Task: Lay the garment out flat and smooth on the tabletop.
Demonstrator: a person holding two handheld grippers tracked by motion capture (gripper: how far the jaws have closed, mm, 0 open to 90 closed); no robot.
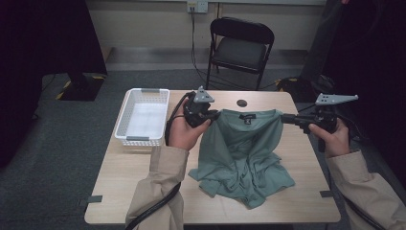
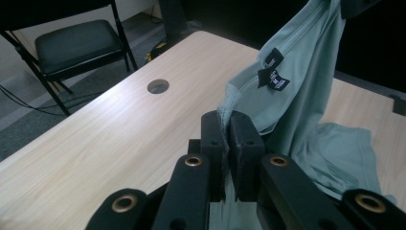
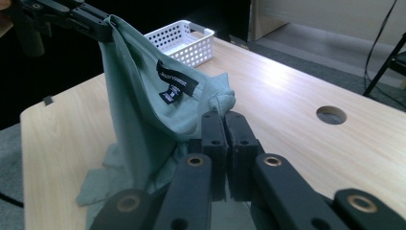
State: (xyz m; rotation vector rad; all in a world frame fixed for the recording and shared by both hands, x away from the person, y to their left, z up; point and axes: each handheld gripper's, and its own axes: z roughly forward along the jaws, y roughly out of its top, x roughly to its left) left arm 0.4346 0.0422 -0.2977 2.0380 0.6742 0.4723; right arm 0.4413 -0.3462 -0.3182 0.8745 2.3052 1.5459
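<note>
— High view first: what have you got?

— You hold a green T-shirt [image 1: 244, 153] up by its shoulders at the centre of the frame. Your left gripper [image 1: 214, 115] pinches one shoulder, your right gripper [image 1: 283, 117] the other. The collar hangs stretched between them; the hem lies crumpled on the table [image 1: 139, 182]. A white basket [image 1: 142, 116] sits at the left, well apart from the shirt. A folding chair [image 1: 241, 48] stands at the upper centre, beyond the table.

— Can you see the jaws from there?

— Hardly; they are too small. The left gripper view settles it: your left gripper [image 2: 229, 125] is closed tight on a fold of the T-shirt [image 2: 306, 81], cloth squeezed between the jaws. Two black labels [image 2: 273, 72] show at the upper right, their print unreadable. The shirt's top is cut off by the frame edge.

— And the right gripper view?

— Your right gripper [image 3: 225, 125] is likewise clamped on the T-shirt [image 3: 143, 110] at the centre. The other gripper [image 3: 98, 25], at the upper left, grips the far shoulder. The basket [image 3: 184, 40] lies behind, partly hidden by the cloth.
</note>
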